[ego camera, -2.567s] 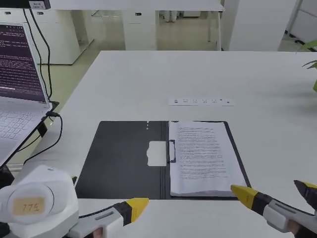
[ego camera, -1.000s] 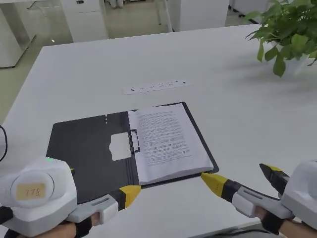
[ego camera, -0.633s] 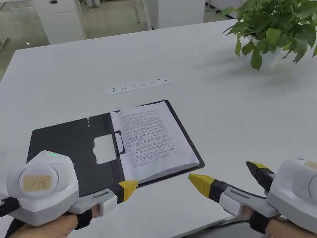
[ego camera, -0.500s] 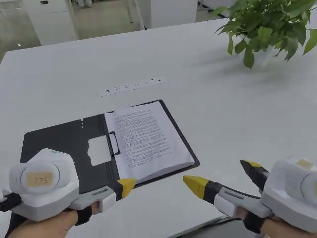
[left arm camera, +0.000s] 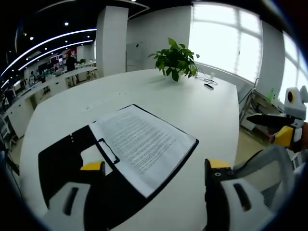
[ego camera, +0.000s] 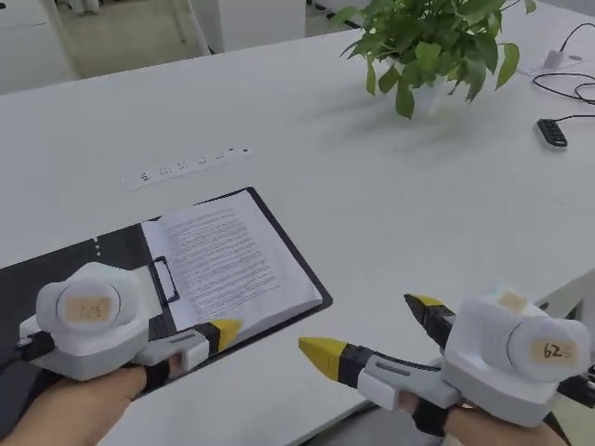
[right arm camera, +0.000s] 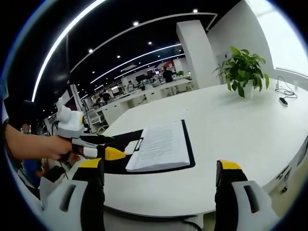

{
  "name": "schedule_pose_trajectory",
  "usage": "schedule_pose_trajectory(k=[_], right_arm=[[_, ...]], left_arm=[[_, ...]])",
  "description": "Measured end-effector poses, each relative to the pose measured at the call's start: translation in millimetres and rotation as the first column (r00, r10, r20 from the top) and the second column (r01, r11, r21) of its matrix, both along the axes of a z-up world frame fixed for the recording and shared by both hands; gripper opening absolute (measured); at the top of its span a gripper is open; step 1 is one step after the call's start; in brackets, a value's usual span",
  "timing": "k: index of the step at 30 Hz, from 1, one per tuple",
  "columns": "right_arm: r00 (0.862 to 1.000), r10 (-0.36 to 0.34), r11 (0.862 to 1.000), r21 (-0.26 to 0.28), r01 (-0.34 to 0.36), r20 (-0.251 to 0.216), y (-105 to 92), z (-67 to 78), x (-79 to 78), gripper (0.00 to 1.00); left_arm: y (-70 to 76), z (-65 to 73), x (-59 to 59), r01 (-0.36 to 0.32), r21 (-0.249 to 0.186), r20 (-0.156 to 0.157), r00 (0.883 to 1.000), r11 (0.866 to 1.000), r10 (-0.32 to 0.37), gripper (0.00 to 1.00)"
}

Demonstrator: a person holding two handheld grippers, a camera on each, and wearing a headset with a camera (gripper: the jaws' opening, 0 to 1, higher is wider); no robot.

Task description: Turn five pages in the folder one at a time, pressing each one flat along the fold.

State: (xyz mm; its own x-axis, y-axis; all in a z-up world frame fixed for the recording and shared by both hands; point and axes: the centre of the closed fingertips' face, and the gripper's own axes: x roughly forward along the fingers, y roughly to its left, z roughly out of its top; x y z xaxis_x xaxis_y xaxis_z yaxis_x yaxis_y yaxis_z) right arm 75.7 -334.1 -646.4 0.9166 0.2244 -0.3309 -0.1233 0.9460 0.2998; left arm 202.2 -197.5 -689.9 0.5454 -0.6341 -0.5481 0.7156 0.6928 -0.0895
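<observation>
A black folder (ego camera: 279, 237) lies open on the white table, with a stack of printed pages (ego camera: 228, 255) clipped to its right half. My left gripper (ego camera: 200, 339) hovers open over the folder's near edge; its jaws stand wide apart over the folder (left arm camera: 139, 144) with nothing between them (left arm camera: 155, 166). My right gripper (ego camera: 372, 330) is open too and holds nothing. It hangs above bare table just off the folder's near right corner. From the right gripper (right arm camera: 160, 165) the pages (right arm camera: 161, 142) lie ahead, and the left gripper (right arm camera: 91, 149) reaches in from the left.
A potted plant (ego camera: 432, 42) stands at the far right of the table. A white power strip (ego camera: 186, 167) lies beyond the folder. A small black device (ego camera: 551, 132) with a cable sits far right. The table's edge (ego camera: 567, 279) runs close to my right hand.
The head view has swung right, bringing the plant into sight. Both grippers stay open by the folder's near edge. The pages lie as before.
</observation>
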Motion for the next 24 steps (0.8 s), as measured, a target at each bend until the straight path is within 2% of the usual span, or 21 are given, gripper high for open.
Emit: schedule_pose_trajectory(k=[8,12,15,21,24], right_arm=[[1.0,-0.008,1.0,-0.011,0.008,0.005,1.9,-5.1,-4.2,0.97],[1.0,-0.013,1.0,-0.024,0.013,0.006,1.2,-5.3,-2.7,0.97],[1.0,-0.025,1.0,-0.014,0.025,0.006,0.0,-5.1,-2.4,0.97],[0.999,-0.031,0.999,-0.024,0.031,0.011,3.1,-4.9,-2.6,0.98],[1.0,-0.025,0.999,-0.036,0.026,0.008,5.1,-6.3,-3.9,0.98]], left_arm=[[-21.9,-16.3,9.7,0.048,0.021,0.0,0.999,0.999,-0.048,0.83],[-31.5,-25.1,19.9,0.051,0.029,0.005,0.999,0.998,-0.051,0.82],[-38.4,-27.8,26.7,0.043,0.019,0.012,0.999,0.999,-0.043,0.8],[-56.0,-37.5,31.7,0.06,0.025,0.024,0.998,0.998,-0.06,0.74],[-64.8,-44.9,31.6,0.064,0.033,0.018,0.998,0.997,-0.065,0.73]])
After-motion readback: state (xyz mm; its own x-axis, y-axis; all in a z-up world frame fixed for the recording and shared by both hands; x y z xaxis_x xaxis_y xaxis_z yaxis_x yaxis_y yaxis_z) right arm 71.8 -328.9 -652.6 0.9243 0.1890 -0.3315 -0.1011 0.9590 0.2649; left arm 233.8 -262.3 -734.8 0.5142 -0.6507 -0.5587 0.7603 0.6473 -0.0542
